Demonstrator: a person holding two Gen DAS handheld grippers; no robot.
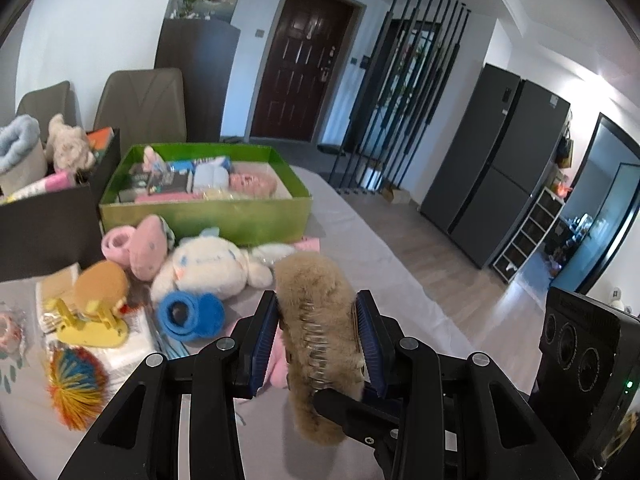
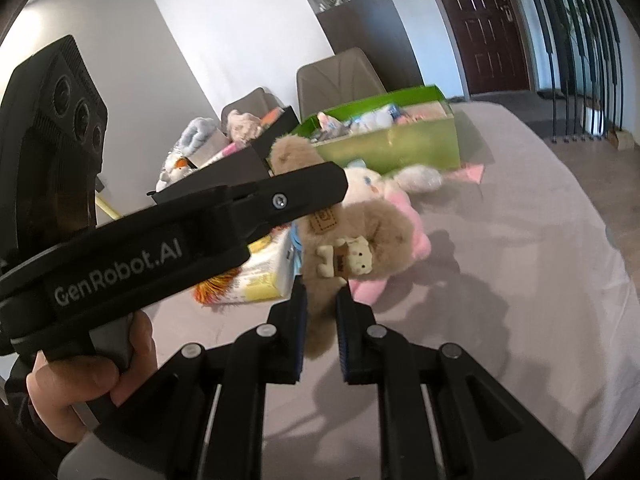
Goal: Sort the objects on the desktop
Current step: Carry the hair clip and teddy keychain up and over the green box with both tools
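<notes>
A brown fluffy hair claw [image 1: 316, 292] with a metal spring is held above the grey tablecloth [image 1: 400, 280]. My left gripper [image 1: 318, 336] is shut on its sides, blue pads pressing the fur. My right gripper [image 2: 322, 300] is shut on the lower end of the same hair claw [image 2: 360, 236], which carries a small cream bear charm. In the right wrist view my left gripper [image 2: 312, 188] crosses in from the left, held by a person's hand [image 2: 80, 376]. One black finger of the right gripper [image 1: 348, 408] shows under the claw in the left wrist view.
A green box [image 1: 200, 216] with several items stands behind, a black box [image 1: 40, 232] of plush things to its left. A white plush dog [image 1: 208, 260], pink plush [image 1: 148, 244], blue ring toy [image 1: 188, 316], yellow clip [image 1: 88, 320] and orange spiky ball [image 1: 76, 384] lie on the cloth. Chairs stand beyond.
</notes>
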